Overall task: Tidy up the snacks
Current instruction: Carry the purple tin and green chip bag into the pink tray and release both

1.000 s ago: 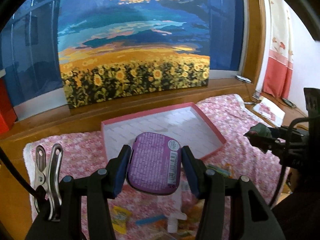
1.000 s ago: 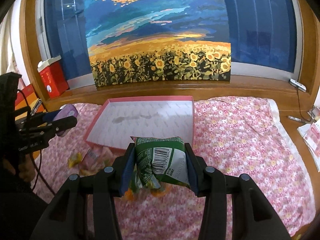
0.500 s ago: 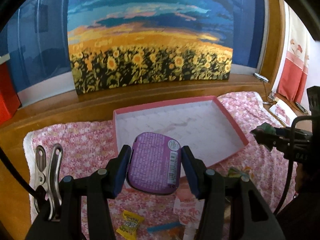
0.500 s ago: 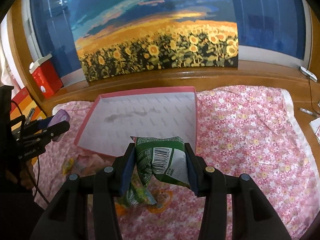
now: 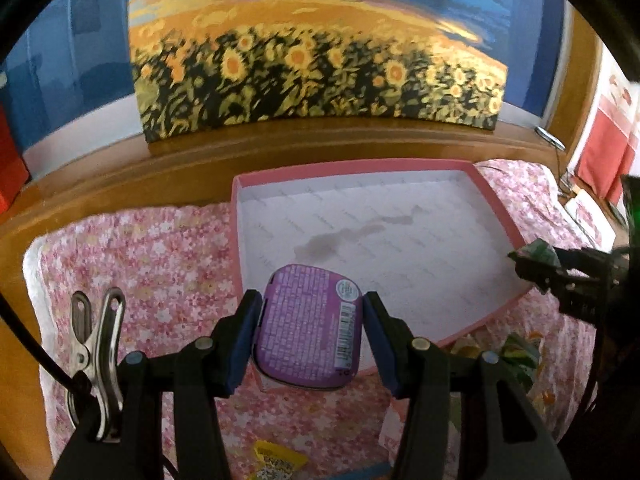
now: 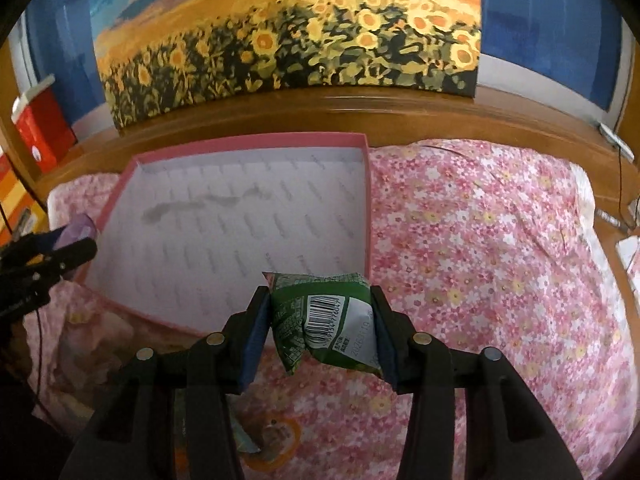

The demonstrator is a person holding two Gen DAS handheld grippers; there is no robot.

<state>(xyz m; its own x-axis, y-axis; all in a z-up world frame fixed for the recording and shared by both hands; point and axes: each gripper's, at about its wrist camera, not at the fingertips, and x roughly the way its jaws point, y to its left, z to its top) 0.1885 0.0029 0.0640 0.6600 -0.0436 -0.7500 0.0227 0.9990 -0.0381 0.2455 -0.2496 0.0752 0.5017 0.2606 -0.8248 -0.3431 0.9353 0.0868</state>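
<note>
Snacks, two held, the rest loose on a pink floral cloth.

Left wrist view:
- Purple tin [image 5: 310,330], flat with rounded corners, its printed side with barcode facing the camera. Clamped between the blue pads of the left claw [image 5: 311,334], held above the near-left corner of the box.
- Pink box [image 5: 498,204], shallow, open-topped, with a white patterned floor that bears a grey stain near its middle. It sits on the floral cloth [image 5: 152,256] just in front of a wooden ledge.
- Yellow wrapper [image 5: 276,460] on the cloth below the claw, partly cut off by the frame edge. More wrappers in green and orange [image 5: 516,350] lie just beside the box's near edge; details are blurred.
- Metal clip [image 5: 94,344] fixed on the left arm of the claw.
- Right claw at the right edge, dark, with a green corner of packet showing at its tip over the box's right rim.
- Sunflower painting [image 5: 316,56] standing on the ledge behind the box.

Right wrist view:
- Green packet [image 6: 326,320], crumpled, with barcode and white label toward the camera. Gripped between the pads of the right claw [image 6: 320,330], above the box's near-right corner.
- Left claw [image 6: 70,242] at the left edge, its purple tin seen edge-on, just over the box's left rim.
- Red carton [image 6: 40,128] on the ledge at far left.
- Loose wrappers [image 6: 276,436] on the cloth under the claw, blurred.
</note>
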